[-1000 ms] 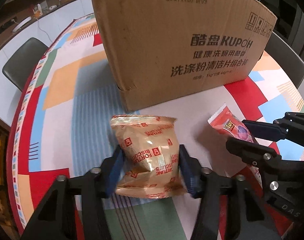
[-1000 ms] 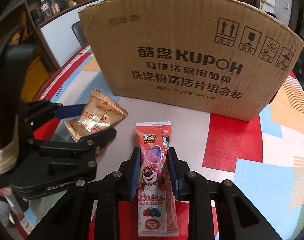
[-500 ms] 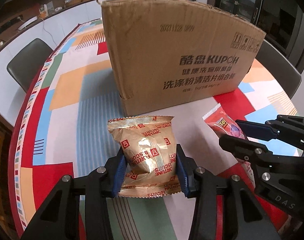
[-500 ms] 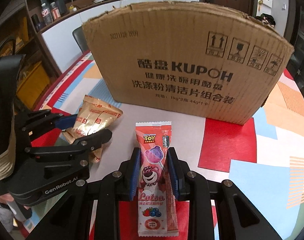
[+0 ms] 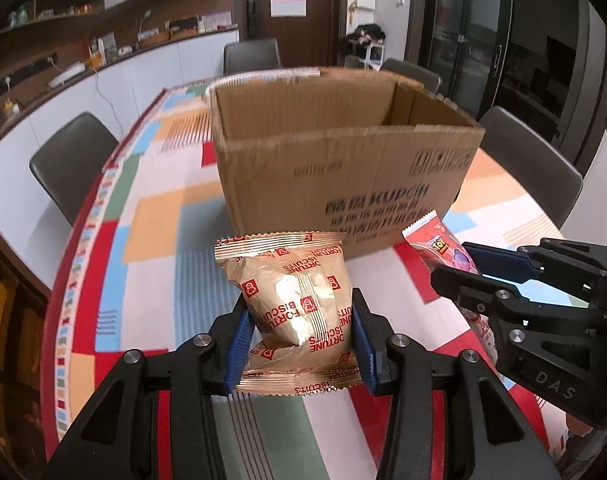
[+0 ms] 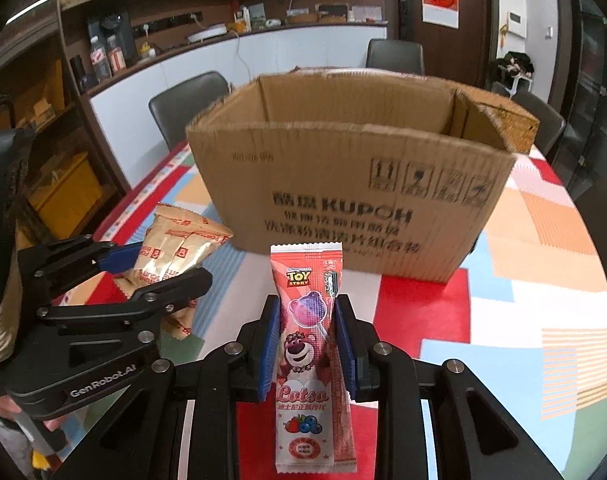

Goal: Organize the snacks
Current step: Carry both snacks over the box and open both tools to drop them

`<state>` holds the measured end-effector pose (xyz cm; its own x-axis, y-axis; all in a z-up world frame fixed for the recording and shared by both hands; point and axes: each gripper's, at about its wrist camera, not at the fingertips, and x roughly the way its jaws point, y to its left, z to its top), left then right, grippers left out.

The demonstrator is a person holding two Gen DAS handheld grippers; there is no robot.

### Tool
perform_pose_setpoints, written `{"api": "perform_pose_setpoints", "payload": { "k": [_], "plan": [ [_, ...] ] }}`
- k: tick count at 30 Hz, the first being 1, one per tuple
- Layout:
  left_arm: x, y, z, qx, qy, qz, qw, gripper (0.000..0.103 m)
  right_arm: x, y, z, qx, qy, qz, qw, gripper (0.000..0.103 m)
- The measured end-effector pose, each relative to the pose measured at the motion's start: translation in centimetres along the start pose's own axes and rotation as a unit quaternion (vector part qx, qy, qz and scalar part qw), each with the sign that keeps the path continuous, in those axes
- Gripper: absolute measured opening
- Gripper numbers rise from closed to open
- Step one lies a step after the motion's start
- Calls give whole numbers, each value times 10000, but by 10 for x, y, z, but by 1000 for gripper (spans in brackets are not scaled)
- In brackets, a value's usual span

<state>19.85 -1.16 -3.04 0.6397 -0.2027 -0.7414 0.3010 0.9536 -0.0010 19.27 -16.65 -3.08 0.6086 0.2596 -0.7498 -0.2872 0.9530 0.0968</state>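
Two grippers, two snacks, both lifted clear of the table [image 5: 151,216] and held in front of the box [image 5: 343,176]. Left gripper [image 5: 301,344] has its blue pads squeezing a gold biscuit bag [image 5: 299,304] from both sides, and the bag is puffy enough that the fingers sit a fair bit apart. Its jaws have just been closing a little further on the bag. Right gripper [image 6: 307,344] has its fingers pinched much tighter on a slim red Lotso lolly pack [image 6: 309,344], which stands upright between the pads with the Toy Story logo at the top. The two grippers are side by side, left one visible at the left edge of the right wrist view with the gold bag [image 6: 175,252] poking out past its fingers, and the red pack [image 5: 439,248] peeks out in the left wrist view too. Box [image 6: 343,200] is plain brown cardboard, open at the top, KUPOH printed on the near wall, sitting on a bright patchwork tablecloth [image 6: 535,280]. From up here you can see over the near rim onto the inner walls, but I can't tell what's at the bottom. Dark chairs [image 5: 71,160] around the table.
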Motion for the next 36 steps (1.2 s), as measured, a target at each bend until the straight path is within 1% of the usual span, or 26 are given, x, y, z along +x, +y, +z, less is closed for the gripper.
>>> {"api": "perform_pose_setpoints", "payload": {
  "k": [9,14,21,25,30,33,36],
  "plan": [
    [-28,-10,22,83,-404,-48,9991,45,-30,-11,21,105,-449,-70,9989,28],
    [-40,-13,39,91,-660,-64,9978,45,-45,-14,35,109,-728,-123,9972,28],
    [-52,-14,67,122,-961,-8,9953,44,-62,-24,65,153,-1100,-195,9936,28],
    [-56,-14,82,143,-1091,56,9939,45,-67,-28,82,104,-1241,-242,9919,28],
    [-53,-14,101,230,-1131,90,9933,45,-63,-34,101,110,-1235,-234,9920,28],
    [-47,-13,114,270,-1119,133,9933,45,-60,-38,113,101,-1246,-247,9918,28],
    [-43,-10,125,220,-1054,93,9941,45,-58,-41,125,59,-1299,-329,9910,28]
  ]
}}
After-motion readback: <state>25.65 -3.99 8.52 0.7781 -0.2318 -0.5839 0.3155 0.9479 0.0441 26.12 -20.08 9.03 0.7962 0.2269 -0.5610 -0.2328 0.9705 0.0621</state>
